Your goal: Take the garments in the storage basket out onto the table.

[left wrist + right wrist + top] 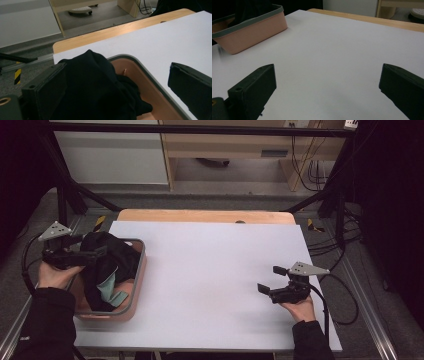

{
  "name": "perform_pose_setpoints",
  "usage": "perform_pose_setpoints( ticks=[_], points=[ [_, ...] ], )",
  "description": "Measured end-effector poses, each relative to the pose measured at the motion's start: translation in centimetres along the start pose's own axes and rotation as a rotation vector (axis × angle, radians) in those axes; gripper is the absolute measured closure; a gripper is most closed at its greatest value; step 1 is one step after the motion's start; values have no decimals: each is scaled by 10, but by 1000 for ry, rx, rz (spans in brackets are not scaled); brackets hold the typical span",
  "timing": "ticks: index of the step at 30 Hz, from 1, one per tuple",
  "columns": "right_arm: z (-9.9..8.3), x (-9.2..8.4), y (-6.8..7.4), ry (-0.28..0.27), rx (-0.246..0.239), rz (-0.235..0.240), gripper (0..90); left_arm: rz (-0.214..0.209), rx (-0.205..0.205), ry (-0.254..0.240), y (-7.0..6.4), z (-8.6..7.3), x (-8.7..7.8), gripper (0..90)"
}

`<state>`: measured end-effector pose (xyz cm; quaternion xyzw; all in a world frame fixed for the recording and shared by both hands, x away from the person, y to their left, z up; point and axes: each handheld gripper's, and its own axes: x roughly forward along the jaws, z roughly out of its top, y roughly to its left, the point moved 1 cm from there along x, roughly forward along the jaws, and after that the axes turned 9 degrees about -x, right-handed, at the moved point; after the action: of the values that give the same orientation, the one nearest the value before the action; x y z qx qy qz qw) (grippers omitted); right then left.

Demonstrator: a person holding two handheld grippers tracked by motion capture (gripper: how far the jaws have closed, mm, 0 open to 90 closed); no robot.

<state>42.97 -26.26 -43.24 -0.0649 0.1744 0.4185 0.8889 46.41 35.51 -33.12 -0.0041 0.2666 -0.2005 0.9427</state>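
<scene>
A pink basket with a grey rim (141, 265) stands at the left edge of the white table cover (215, 265). A black garment (107, 255) is heaped in it, with a teal piece of cloth (109, 289) showing lower down. My left gripper (97, 251) hovers over the basket, open. In the left gripper view the black garment (92, 82) bulges between the wide-apart jaws and lies against the left one, above the basket (140, 66). My right gripper (268, 278) is open at the right, just above the bare cover, with nothing between its fingers (328, 67).
The basket's pink wall (254, 32) lies far left in the right gripper view. A wooden table edge (200, 215) runs along the back. Black frame posts (62, 195) stand at the back corners, and cables (345, 285) trail off the right side.
</scene>
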Motion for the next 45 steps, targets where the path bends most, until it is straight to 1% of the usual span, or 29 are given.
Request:
perform_pose_setpoints(
  ticks=[1, 2, 5, 8, 10, 14, 17, 21, 23, 25, 30, 35, 36, 40, 45],
  points=[
    [0, 0, 0, 0, 0, 0, 16, 0, 0, 0, 0, 0, 0, 25],
    [0, 0, 0, 2, -3, 1, 16, 5, -9, 1, 4, -1, 2, 25],
    [0, 1, 0, 3, 0, 1, 16, 18, -17, 8, 7, -2, 5, 24],
    [0, 1, 0, 4, 1, 2, 16, 33, -36, 29, 16, -5, 11, 24],
    [0, 1, 0, 4, -2, 1, 16, 35, -35, 42, 20, -8, 14, 24],
    [0, 1, 0, 2, -1, 4, 16, 37, -65, 55, 27, -15, 19, 25],
    [0, 1, 0, 5, -1, 2, 16, 39, -56, 67, 28, -19, 23, 25],
    [0, 2, 1, 6, 2, 6, 16, 41, -68, 82, 30, -21, 28, 28],
    [-1, 2, 1, 6, 1, 6, 16, 42, -63, 92, 29, -23, 31, 28],
    [-1, 2, 0, 8, 1, 5, 16, 55, -56, 103, 29, -24, 35, 29],
    [-1, 2, 1, 7, 2, 7, 16, 61, -70, 125, 30, -27, 41, 59],
    [-1, 2, 1, 7, 1, 6, 16, 75, -68, 140, 30, -27, 45, 140],
    [0, 2, 1, 7, 1, 7, 16, 82, -62, 137, 29, -27, 45, 165],
    [0, 2, 1, 6, 2, 7, 16, 82, -44, 136, 28, -28, 44, 294],
    [0, 1, 1, 6, -1, 5, 16, 90, -47, 131, 28, -28, 43, 433]
  ],
)
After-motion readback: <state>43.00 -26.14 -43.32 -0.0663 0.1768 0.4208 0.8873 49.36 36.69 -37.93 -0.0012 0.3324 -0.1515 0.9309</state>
